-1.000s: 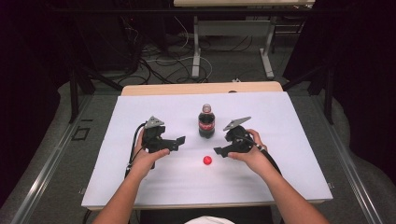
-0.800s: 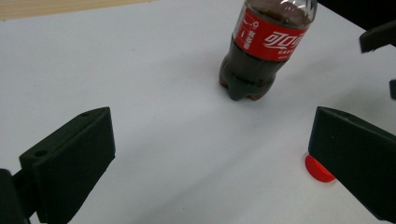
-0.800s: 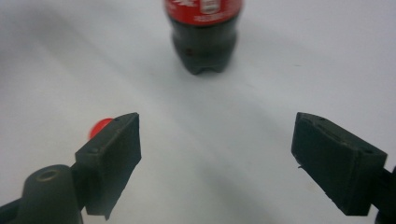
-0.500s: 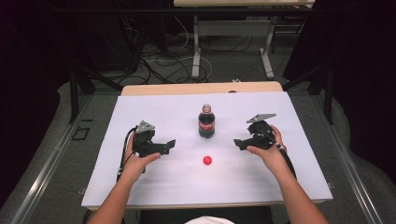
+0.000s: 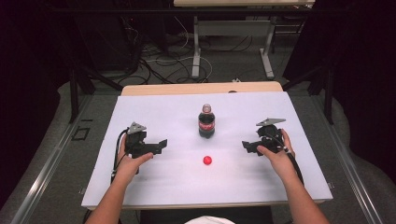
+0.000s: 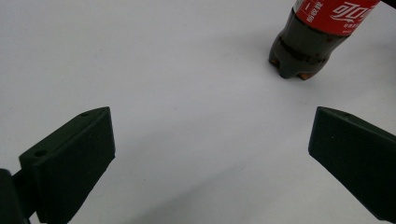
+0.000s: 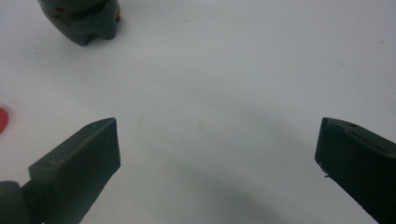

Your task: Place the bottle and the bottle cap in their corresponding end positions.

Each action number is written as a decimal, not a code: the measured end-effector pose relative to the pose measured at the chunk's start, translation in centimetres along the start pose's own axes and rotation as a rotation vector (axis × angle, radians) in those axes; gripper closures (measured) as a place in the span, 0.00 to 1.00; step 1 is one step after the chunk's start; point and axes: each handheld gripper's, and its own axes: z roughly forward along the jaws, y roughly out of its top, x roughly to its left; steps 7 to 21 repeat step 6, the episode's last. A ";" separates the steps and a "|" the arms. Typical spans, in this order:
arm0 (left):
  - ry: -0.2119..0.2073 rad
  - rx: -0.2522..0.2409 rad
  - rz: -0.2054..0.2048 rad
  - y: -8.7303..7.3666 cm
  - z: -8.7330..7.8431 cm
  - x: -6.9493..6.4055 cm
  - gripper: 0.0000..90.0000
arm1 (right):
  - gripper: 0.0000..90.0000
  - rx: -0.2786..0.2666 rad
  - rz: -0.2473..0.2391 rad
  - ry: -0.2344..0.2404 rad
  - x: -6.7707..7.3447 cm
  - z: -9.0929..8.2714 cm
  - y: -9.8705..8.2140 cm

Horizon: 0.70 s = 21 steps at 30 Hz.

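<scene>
A cola bottle (image 5: 207,122) with a red label stands upright in the middle of the white table (image 5: 154,109). A small red cap (image 5: 207,160) lies on the table just in front of it. My left gripper (image 5: 160,145) rests left of the bottle, open and pointing toward it; between its jaws (image 6: 212,133) lies bare table, with the bottle (image 6: 312,44) ahead to the right. My right gripper (image 5: 245,146) sits to the right, open; its jaws have just been opening and nothing is between them (image 7: 217,140). The bottle's base (image 7: 84,21) and the cap's edge (image 7: 2,120) show at its left.
The table's wooden far edge (image 5: 201,87) shows behind the white top. Beyond it on the floor are cables (image 5: 163,58) and the legs of another table (image 5: 268,51). A metal rail (image 5: 51,158) runs along the floor at the left.
Both hands have drawn apart from the bottle, the left one leftward and the right one rightward. The bottle and the red cap have stayed in place.
</scene>
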 end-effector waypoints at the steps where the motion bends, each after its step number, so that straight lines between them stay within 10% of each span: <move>1: 0.001 -0.005 -0.004 0.0 0.0 0.1 0.01 | 0.00 0.003 0.012 0.000 0.0 0.0 -0.1; 21: 0.009 -0.006 -0.021 -0.1 -0.1 0.6 0.01 | 0.00 0.006 0.015 0.005 -0.4 0.0 -0.3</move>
